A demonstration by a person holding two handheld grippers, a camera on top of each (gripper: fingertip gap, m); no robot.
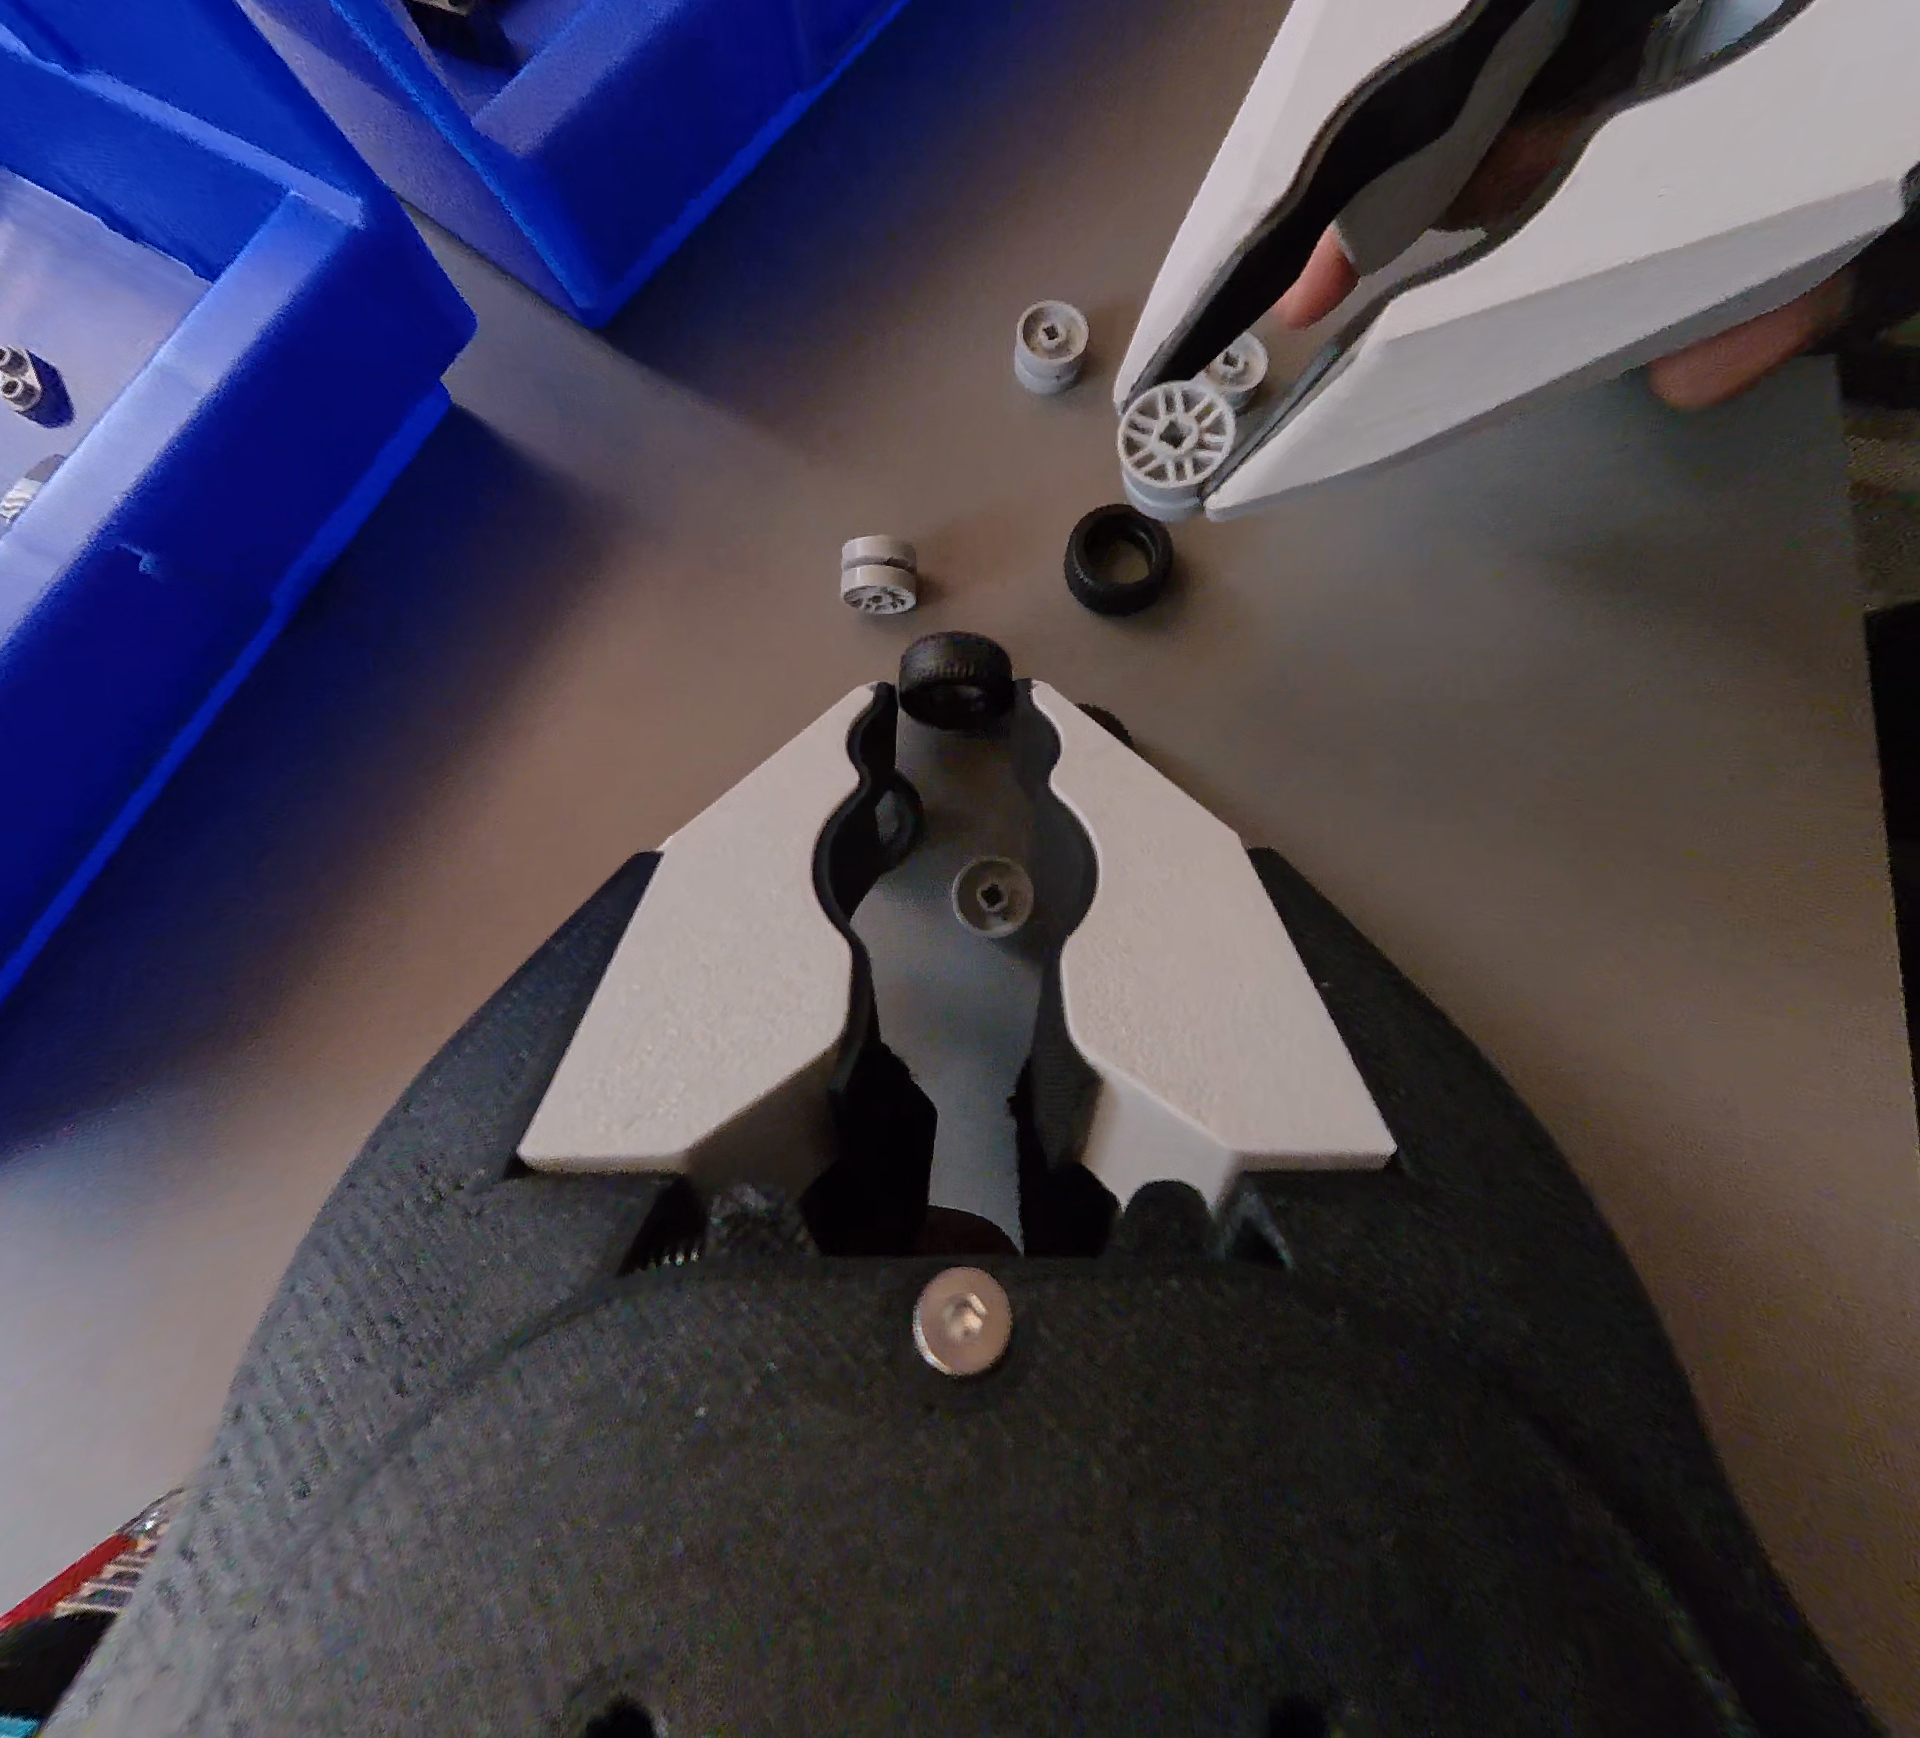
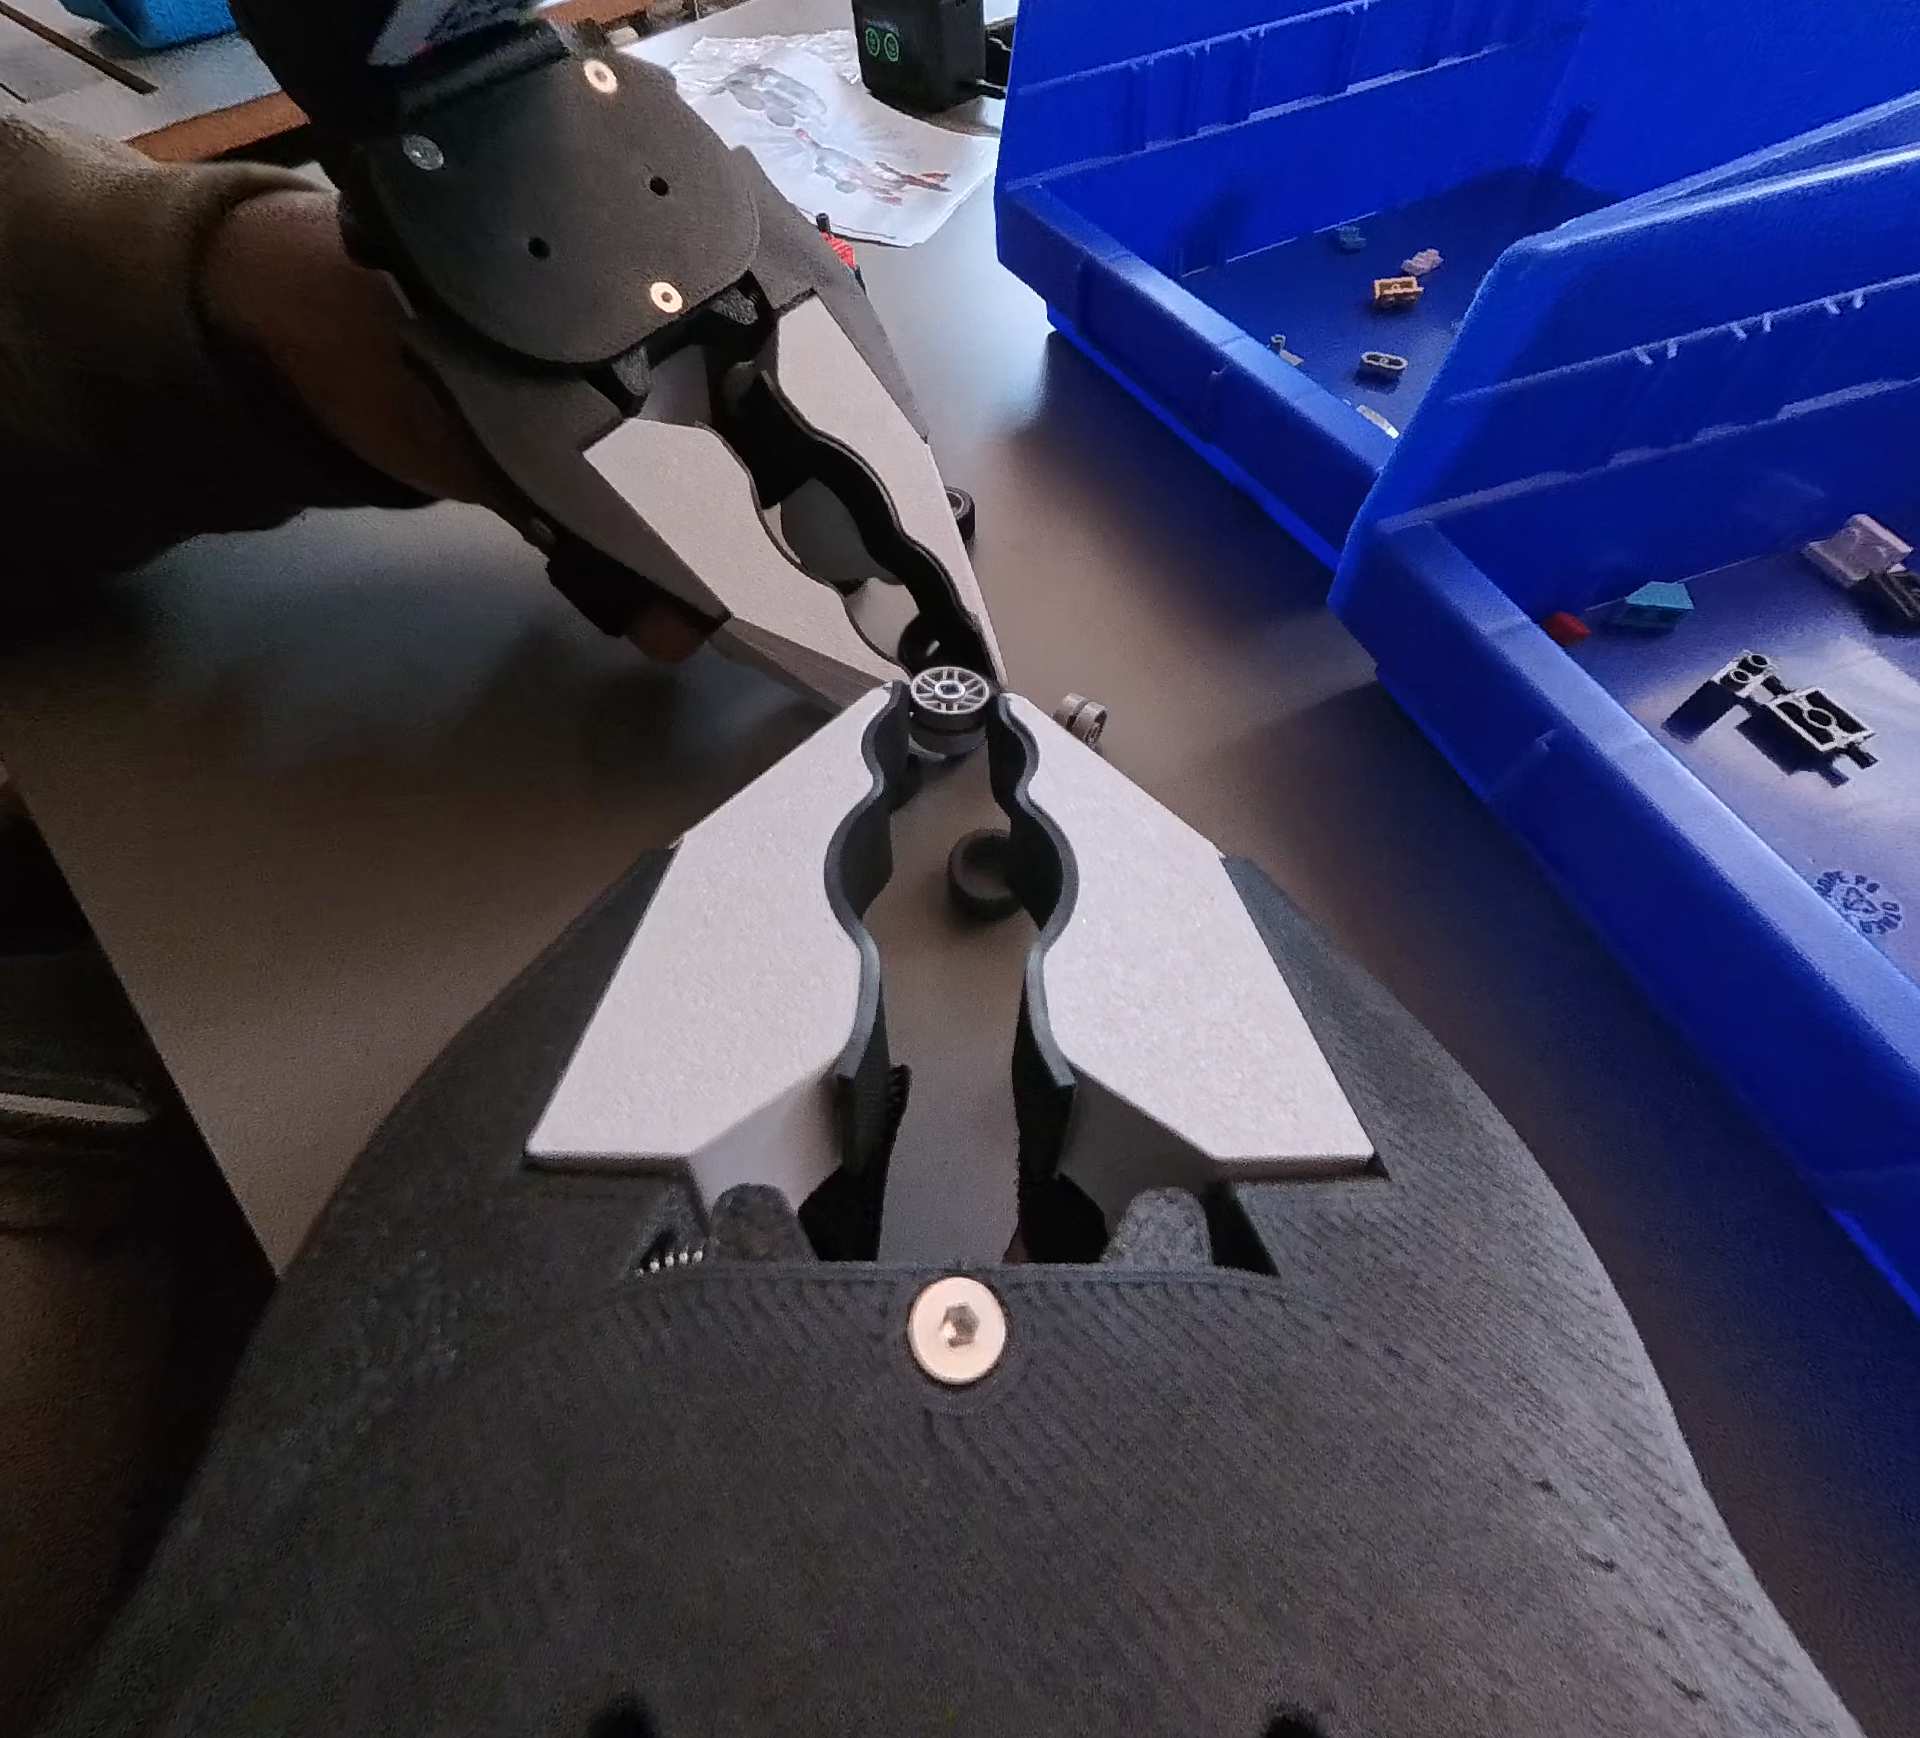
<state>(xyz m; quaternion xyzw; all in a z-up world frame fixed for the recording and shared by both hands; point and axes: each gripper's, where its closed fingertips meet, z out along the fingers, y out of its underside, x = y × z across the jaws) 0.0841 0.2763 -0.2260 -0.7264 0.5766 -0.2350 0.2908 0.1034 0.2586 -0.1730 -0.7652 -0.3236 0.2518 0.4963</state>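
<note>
My left gripper (image 1: 956, 699) is shut on a small black rubber tyre (image 1: 954, 682), pinched at the fingertips just above the grey table (image 1: 1455, 753). My right gripper (image 2: 948, 703) is shut on a grey spoked wheel rim (image 2: 948, 689). It comes in from the upper right in the left wrist view (image 1: 1174, 467), rim (image 1: 1177, 439) face-on. The two grippers' tips nearly meet, and the left gripper (image 2: 935, 662) holds its tyre (image 2: 923, 639) right behind the rim. A loose black tyre (image 1: 1119, 571) lies just under the right gripper's tips.
Loose grey rims lie on the table (image 1: 881, 573), (image 1: 1051, 348), (image 1: 992, 895), and another black tyre (image 2: 982, 873) lies under my right gripper. Blue bins (image 1: 312, 254) (image 2: 1558, 753) with small bricks stand along one side. A black device (image 2: 920, 31) and a printed sheet (image 2: 831, 130) lie farther back.
</note>
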